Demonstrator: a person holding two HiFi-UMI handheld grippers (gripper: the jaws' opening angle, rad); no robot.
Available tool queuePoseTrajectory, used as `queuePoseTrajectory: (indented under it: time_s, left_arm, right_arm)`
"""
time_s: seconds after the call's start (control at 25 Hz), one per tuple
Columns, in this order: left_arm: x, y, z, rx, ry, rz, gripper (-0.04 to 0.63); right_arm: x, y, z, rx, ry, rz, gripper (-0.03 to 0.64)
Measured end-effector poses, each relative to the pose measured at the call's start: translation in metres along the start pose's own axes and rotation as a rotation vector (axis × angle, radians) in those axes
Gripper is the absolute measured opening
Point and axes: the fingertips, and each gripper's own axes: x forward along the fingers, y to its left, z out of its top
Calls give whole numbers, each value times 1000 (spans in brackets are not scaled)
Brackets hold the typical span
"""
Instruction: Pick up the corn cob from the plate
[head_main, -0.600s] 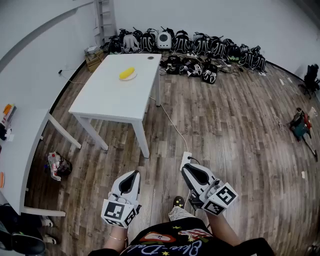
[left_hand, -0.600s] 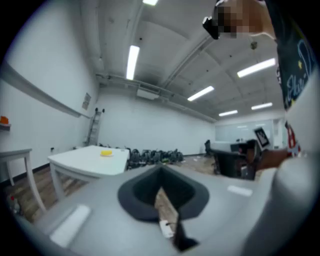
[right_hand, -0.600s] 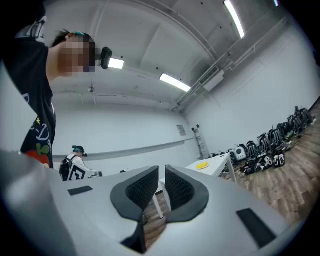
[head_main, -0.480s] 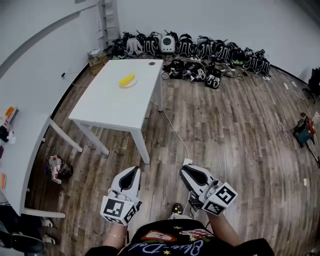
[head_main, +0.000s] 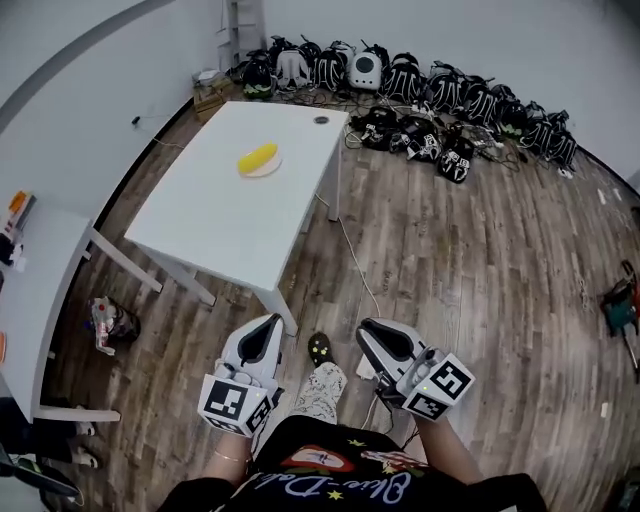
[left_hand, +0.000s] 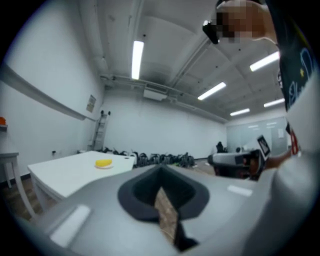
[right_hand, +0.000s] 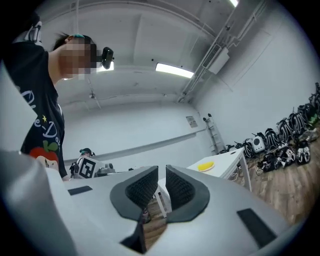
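A yellow corn cob (head_main: 258, 157) lies on a small white plate (head_main: 268, 167) at the far end of a white table (head_main: 230, 215). Both grippers are held low in front of the person's body, well short of the table's near corner. My left gripper (head_main: 262, 337) is shut with nothing in it; my right gripper (head_main: 377, 338) is also shut and empty. The left gripper view shows the corn cob (left_hand: 103, 163) far off on the table (left_hand: 70, 172) beyond its gripper (left_hand: 161, 187). The right gripper view shows the corn cob (right_hand: 205, 166) in the distance beyond its gripper (right_hand: 161, 189).
A row of black backpacks (head_main: 420, 85) lines the far wall. A second white table (head_main: 25, 300) stands at left with a small bag (head_main: 110, 322) on the floor beside it. A white cable (head_main: 355, 265) runs over the wood floor. A ladder (head_main: 240, 25) leans in the corner.
The person has stepped forward, so the table and the corn cob sit nearer and lower in the head view. Both grippers stay shut in front of the body.
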Motion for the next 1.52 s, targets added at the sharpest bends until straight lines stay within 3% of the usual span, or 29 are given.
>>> queuePoseTrajectory:
  time_s: [0.16, 0.32, 0.48, 0.6, 0.72, 0.96, 1.12, 1.2, 1.36, 1.52]
  left_arm:
    - [81, 56, 13, -4, -19, 26, -3]
    - [159, 125, 42, 66, -32, 82, -3]
    - [214, 161, 36, 36, -44, 148, -3]
    - [254, 174, 27, 25, -16, 174, -3]
    - [291, 187, 32, 0, -2, 224, -3]
    - [348, 238, 40, -30, 19, 454, -3]
    - [375, 264, 47, -106, -44, 629, -3]
    - [379, 272, 53, -140, -73, 693, -3]
    - [363, 278, 43, -125, -15, 826, -3]
    - [342, 276, 29, -195, -9, 906, -3]
  right_arm:
    - [75, -79, 28, -36, 25, 69, 28]
    - [164, -160, 58, -29, 30, 153, 28]
    - [229, -219, 48, -71, 88, 265, 29]
    - [284, -260, 30, -315, 241, 322, 133]
    - [343, -304, 19, -499, 367, 427, 163]
    - [449, -378, -31, -547, 618, 750, 236]
    - [493, -412, -72, -701, 759, 924, 244]
    - [509, -421, -92, -774, 821, 999, 249]
    - [533, -420, -130, -833, 917, 1135, 252]
    - [544, -416, -164, -896, 988, 1195, 255]
